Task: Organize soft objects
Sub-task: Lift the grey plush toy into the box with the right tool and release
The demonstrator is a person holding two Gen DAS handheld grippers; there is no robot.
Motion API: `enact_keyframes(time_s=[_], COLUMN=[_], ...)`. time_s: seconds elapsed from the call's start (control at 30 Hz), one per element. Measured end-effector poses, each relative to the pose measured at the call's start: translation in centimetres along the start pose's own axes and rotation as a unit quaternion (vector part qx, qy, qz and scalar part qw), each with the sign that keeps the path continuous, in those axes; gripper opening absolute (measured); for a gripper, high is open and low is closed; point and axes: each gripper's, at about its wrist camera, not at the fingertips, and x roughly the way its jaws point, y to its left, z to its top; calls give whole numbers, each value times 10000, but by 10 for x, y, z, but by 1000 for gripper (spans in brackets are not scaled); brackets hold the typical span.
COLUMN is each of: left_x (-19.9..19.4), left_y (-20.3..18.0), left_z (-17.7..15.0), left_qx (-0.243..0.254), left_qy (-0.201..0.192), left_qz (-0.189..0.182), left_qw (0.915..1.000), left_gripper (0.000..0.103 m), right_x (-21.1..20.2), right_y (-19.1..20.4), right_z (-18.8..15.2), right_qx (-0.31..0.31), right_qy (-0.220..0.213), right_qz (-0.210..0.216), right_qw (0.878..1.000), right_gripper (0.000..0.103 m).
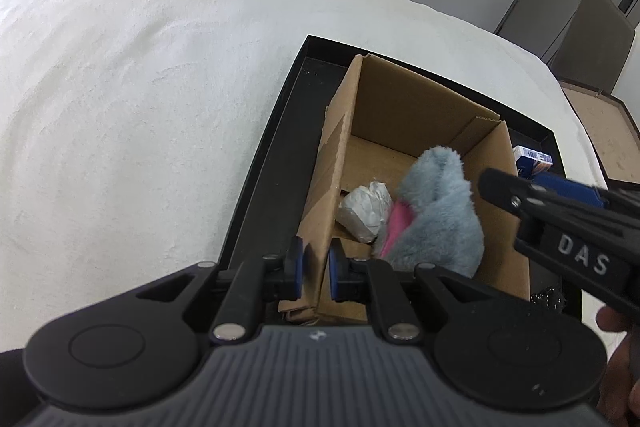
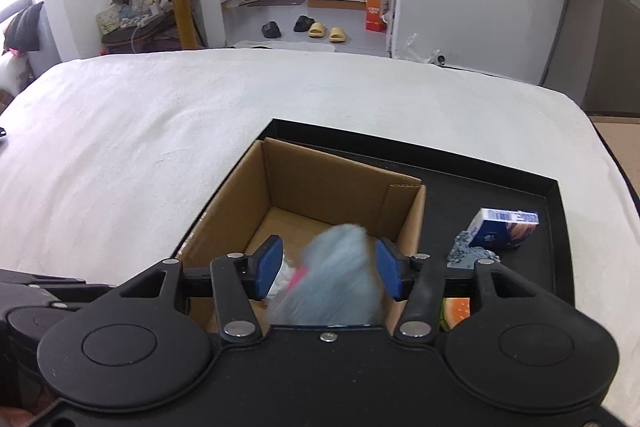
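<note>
The open brown cardboard box [image 1: 404, 147] stands inside a shallow black rectangular tray [image 1: 276, 163] on a white cloth-covered surface [image 1: 140, 99], filling the lower right of the left wrist view. Inside the box lies the grey-blue plush toy with a pink patch [image 1: 436, 211], and just beside it toward the left, touching or nearly so, a crumpled white wad of paper or cloth [image 1: 366, 209]. The left gripper [image 1: 315, 273] is clamped on the near left wall of the box, one blue pad on each face of the cardboard, apparently steadying it. The right gripper [image 2: 327, 269] hangs over the box opening with its jaws spread wide; in the right wrist view the plush toy [image 2: 332, 279] appears blurred in the gap between the blue pads [image 2: 269, 267], and neither pad visibly presses on it, so it looks released or dropping rather than held. The toy's long axis runs roughly from the near wall toward the far right corner of the box, almost in line with the right gripper's fingers, and it sits straight ahead of and below that gripper, which is clearly the nearer one. At right on the tray, outside the box, lie a blue and white carton [image 2: 506, 229] and a small grey-blue lump [image 2: 468, 251], probably candidates for later.
</note>
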Motion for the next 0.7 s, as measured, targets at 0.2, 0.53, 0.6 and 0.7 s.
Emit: enact_keyframes(time_s=[0.2, 0.53, 0.6, 0.7], left_x=[0, -9, -9, -11], left_y=[0, -9, -10, -14], left_z=[0, -2, -2, -3], left_qx=[-4, 157, 170, 244], left_qy=[12, -183, -184, -232], left_qz=[-40, 140, 157, 181], left_qw=[10000, 9996, 9996, 9993], left_gripper=[12, 12, 12, 13], right_x=[-12, -29, -32, -35], right_y=[-20, -46, -49, -55], right_z=[-13, -29, -33, -39], right_qx=[323, 665, 701, 793], right_qy=[9, 35, 39, 65], right_qz=[-116, -247, -255, -283], right_qw=[9994, 9975, 9972, 9964], right_gripper=[52, 52, 52, 52])
